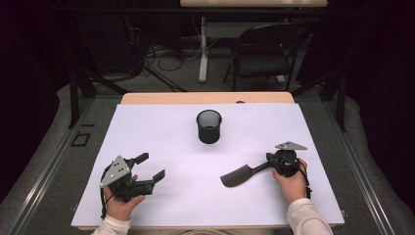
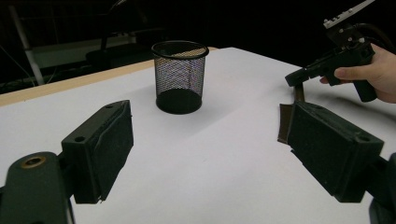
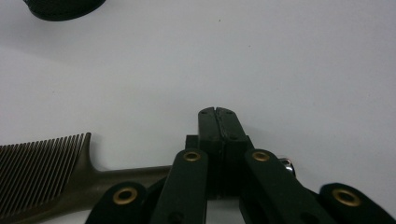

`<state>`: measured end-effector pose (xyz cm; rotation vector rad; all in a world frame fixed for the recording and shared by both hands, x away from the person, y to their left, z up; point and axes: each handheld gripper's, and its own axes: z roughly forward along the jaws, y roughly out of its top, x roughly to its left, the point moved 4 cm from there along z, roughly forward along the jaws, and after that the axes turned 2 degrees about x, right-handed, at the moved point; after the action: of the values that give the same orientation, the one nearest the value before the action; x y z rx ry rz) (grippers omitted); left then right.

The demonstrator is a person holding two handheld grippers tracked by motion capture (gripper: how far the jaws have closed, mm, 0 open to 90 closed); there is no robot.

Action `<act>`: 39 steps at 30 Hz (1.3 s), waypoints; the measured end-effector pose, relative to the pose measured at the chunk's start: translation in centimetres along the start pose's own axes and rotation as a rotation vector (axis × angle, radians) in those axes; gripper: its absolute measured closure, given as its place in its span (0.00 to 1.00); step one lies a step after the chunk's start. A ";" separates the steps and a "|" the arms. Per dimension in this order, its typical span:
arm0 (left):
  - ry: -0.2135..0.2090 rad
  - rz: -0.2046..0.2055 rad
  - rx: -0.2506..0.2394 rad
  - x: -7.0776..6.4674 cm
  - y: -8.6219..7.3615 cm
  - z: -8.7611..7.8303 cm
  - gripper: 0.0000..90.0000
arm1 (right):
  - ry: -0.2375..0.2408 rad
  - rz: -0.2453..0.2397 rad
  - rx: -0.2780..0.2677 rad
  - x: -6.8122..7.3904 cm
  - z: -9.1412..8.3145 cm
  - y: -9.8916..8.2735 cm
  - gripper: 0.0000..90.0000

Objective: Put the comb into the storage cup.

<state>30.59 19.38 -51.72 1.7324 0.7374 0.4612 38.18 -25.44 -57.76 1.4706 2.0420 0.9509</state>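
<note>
A dark comb lies slanted on the white sheet at the right, teeth end toward the left. My right gripper is shut on the comb's handle. In the right gripper view the jaws stand pressed together, and the comb runs in from the left under them. My left gripper rests at the front left, open with nothing between its pads. From there the comb shows edge-on below the right gripper. A black mesh cup stands upright at the middle back.
A white sheet covers the wooden table. In the left gripper view the mesh cup stands ahead between the two jaws. A folding chair and cables sit on the floor beyond the far edge.
</note>
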 end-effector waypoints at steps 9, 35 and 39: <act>0.004 -0.004 -0.003 0.1 0.0 -0.1 0.16 | -0.006 0.005 0.018 0.0 -0.1 -0.1 1.00; 0.016 -0.021 -0.003 0.4 -0.1 -0.1 0.16 | -0.007 -0.010 0.084 0.9 -1.3 -1.1 1.00; 0.017 -0.021 -0.003 0.4 -0.1 -0.1 0.16 | 0.005 -0.007 0.089 1.1 -1.5 -1.3 1.00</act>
<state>30.77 19.75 -51.78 1.7179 0.7665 0.4629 35.94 -25.09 -57.68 1.5070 2.1163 0.8722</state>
